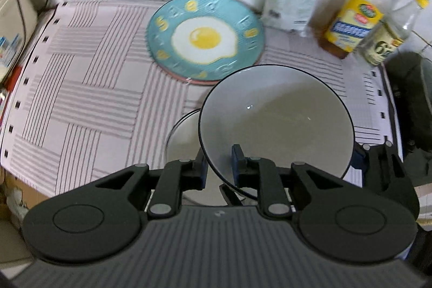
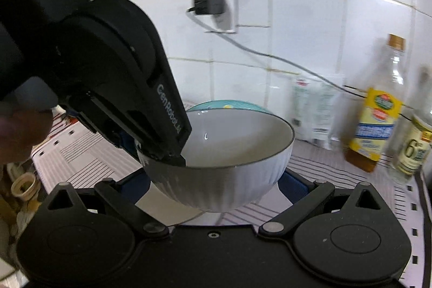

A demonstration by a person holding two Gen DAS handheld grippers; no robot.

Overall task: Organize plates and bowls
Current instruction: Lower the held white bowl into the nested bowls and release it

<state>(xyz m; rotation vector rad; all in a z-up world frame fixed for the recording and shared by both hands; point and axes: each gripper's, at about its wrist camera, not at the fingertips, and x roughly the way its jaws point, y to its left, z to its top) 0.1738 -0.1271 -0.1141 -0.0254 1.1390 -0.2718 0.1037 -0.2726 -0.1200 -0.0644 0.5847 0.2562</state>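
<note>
The left gripper [image 1: 218,169] clamps the white bowl's [image 1: 275,120] near rim, airborne. A second bowl [image 1: 183,136] sits directly below-left of it. The right gripper [image 2: 216,188] is spread open beneath.

Two bowls [image 1: 275,120] [image 1: 183,142], two stacked plates [image 1: 205,37], two bottles [image 1: 353,18] [image 1: 391,37] and one white bag [image 1: 291,2].

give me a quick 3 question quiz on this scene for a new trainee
1. True or false: the left gripper is clamped on the rim of the white bowl.
2. The teal plate shows: A a fish, B a fried egg, C a flower.
3. Fill in: the right gripper has its jaws ____, one on either side of the bowl.
Key: 1 true; 2 B; 3 open.
</note>
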